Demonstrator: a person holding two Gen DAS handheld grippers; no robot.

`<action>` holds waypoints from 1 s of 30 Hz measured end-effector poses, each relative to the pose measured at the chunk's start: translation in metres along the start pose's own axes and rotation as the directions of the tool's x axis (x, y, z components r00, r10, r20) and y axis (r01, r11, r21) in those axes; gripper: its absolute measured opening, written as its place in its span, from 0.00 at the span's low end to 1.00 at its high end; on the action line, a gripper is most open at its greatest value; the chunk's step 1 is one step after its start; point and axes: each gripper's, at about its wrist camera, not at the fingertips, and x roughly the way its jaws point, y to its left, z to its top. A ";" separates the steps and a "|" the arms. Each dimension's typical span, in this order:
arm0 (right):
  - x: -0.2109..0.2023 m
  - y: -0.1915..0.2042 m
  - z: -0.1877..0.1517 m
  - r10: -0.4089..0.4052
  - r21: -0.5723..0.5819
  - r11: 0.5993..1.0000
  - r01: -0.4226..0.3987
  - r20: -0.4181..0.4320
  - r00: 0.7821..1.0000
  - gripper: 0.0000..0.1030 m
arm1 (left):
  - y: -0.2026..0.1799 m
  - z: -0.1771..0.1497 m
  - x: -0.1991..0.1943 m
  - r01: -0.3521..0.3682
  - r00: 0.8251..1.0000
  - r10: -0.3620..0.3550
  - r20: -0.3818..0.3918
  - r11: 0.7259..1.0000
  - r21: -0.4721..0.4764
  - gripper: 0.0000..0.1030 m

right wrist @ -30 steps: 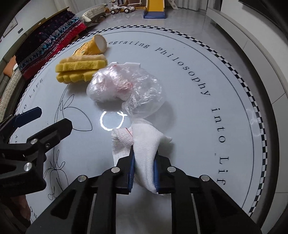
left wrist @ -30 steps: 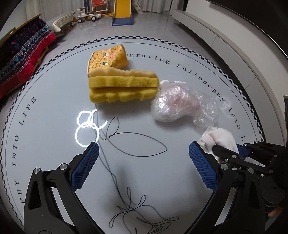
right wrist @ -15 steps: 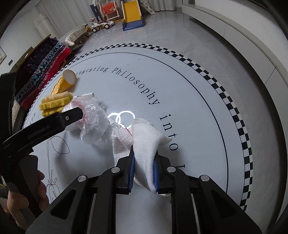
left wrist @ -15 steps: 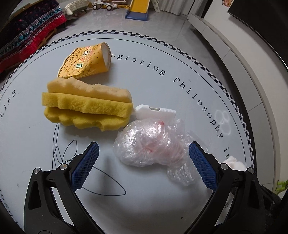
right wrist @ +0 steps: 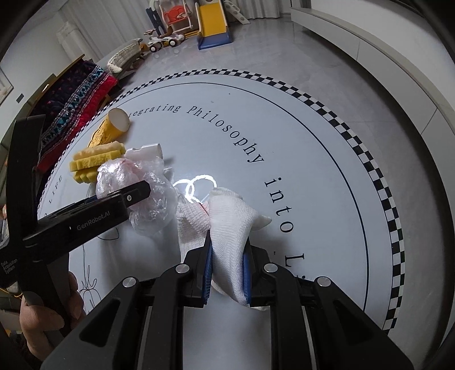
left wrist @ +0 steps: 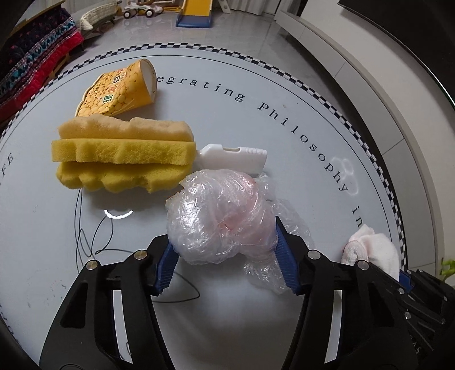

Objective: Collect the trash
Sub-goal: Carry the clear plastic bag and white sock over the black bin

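Note:
My left gripper [left wrist: 224,256] is shut on a crumpled clear plastic bag [left wrist: 221,216] with pink inside, on the round white table [left wrist: 298,119]. The bag also shows in the right wrist view [right wrist: 133,182], with the left gripper's finger [right wrist: 133,196] against it. My right gripper [right wrist: 227,264] is shut on a white knitted glove [right wrist: 230,222], which also shows at the right edge of the left wrist view [left wrist: 372,250]. A yellow sponge [left wrist: 125,156], a yellow paper cup [left wrist: 119,91] on its side and a white plastic piece [left wrist: 233,156] lie beyond the bag.
The table has a checkered rim [right wrist: 378,176] and printed lettering. Beyond it are a grey floor, a red patterned cloth [right wrist: 74,94] at the left, children's toys and a slide [right wrist: 213,25] at the back, and a low white cabinet [right wrist: 398,54] on the right.
My left gripper moved forward to the plastic bag and closed on it. My right gripper kept hold of the glove and swung right, away from the bag.

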 end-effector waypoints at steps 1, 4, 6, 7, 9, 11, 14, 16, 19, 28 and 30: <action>-0.001 0.004 -0.002 0.001 -0.002 1.000 -0.001 0.001 1.000 0.18 | 0.002 -0.004 -0.004 0.005 1.000 -0.005 0.002 1.000 0.005 0.57; -0.008 0.019 -0.009 0.006 -0.008 1.000 -0.006 0.005 1.000 0.18 | 0.010 -0.018 -0.021 0.003 1.000 -0.003 0.018 1.000 0.026 0.57; -0.012 0.033 -0.013 0.009 -0.017 1.000 -0.009 0.003 1.000 0.18 | 0.016 -0.027 -0.034 0.004 1.000 -0.005 0.028 0.999 0.041 0.57; -0.014 0.039 -0.016 0.009 -0.024 1.000 -0.009 0.003 1.000 0.18 | 0.019 -0.031 -0.041 0.005 0.999 -0.007 0.036 0.999 0.046 0.57; -0.018 0.055 -0.020 0.015 -0.038 0.999 -0.015 0.004 1.000 0.18 | 0.027 -0.038 -0.056 0.002 0.999 -0.005 0.054 0.998 0.056 0.57; -0.023 0.071 -0.024 0.022 -0.054 0.998 -0.021 0.004 1.000 0.18 | 0.037 -0.046 -0.069 0.001 0.998 -0.005 0.067 0.998 0.055 0.57; -0.027 0.098 -0.032 0.031 -0.081 0.996 -0.031 -0.002 1.000 0.18 | 0.056 -0.058 -0.087 0.008 0.997 -0.012 0.078 0.999 0.044 0.57; -0.030 0.117 -0.039 0.033 -0.103 0.994 -0.034 -0.005 0.999 0.18 | 0.069 -0.065 -0.099 0.014 0.996 -0.017 0.084 0.999 0.032 0.57; -0.032 0.142 -0.049 0.042 -0.125 0.991 -0.043 -0.011 0.999 0.18 | 0.094 -0.079 -0.117 0.012 0.995 -0.013 0.096 1.000 0.014 0.57; -0.033 0.230 -0.083 0.084 -0.220 0.971 -0.093 -0.051 0.995 0.18 | 0.174 -0.127 -0.164 -0.033 0.990 0.039 0.135 0.998 -0.046 0.57; -0.033 0.253 -0.091 0.101 -0.247 0.962 -0.113 -0.062 0.993 0.18 | 0.194 -0.138 -0.172 -0.038 0.989 0.048 0.142 0.997 -0.074 0.57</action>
